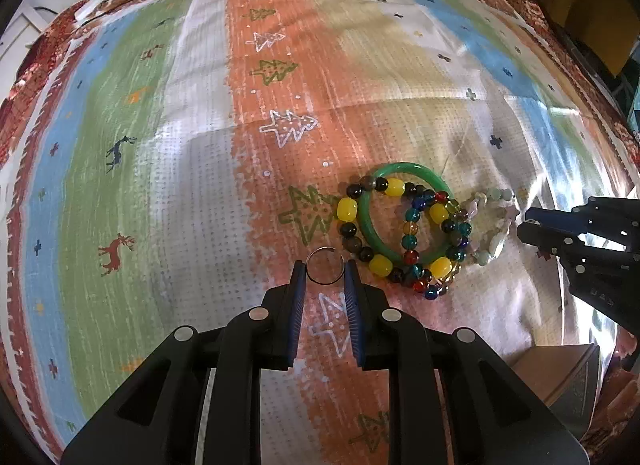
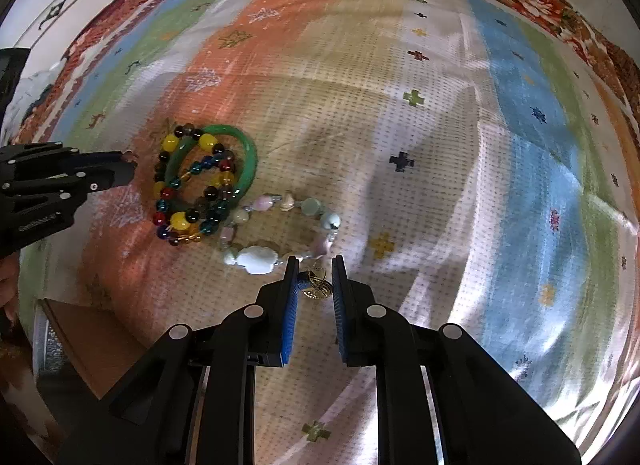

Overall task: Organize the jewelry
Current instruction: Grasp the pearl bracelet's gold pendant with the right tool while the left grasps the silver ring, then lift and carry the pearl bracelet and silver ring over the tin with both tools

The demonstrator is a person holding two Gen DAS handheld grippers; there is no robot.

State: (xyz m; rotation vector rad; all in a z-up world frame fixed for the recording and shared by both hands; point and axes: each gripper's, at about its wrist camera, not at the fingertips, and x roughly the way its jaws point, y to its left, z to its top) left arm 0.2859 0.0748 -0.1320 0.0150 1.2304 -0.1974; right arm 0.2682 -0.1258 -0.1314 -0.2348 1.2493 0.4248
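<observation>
A thin silver ring (image 1: 325,271) lies on the striped cloth, and my left gripper (image 1: 325,268) is shut on it, one blue pad on each side. Just right of it is a pile: a green bangle (image 1: 366,221), a bracelet of yellow and dark beads (image 1: 347,209) and a string of coloured glass beads (image 1: 412,241). A pastel stone bracelet (image 2: 258,259) lies beside the pile. My right gripper (image 2: 316,265) is shut on a small gold charm (image 2: 318,289) near that bracelet. The left gripper (image 2: 128,169) also shows at the right wrist view's left edge.
The patterned tablecloth (image 1: 200,185) covers the whole surface, with a floral border at the far edge. A brown cardboard box (image 2: 92,341) stands at the near edge between the two grippers. A white cable (image 1: 94,5) lies at the far left corner.
</observation>
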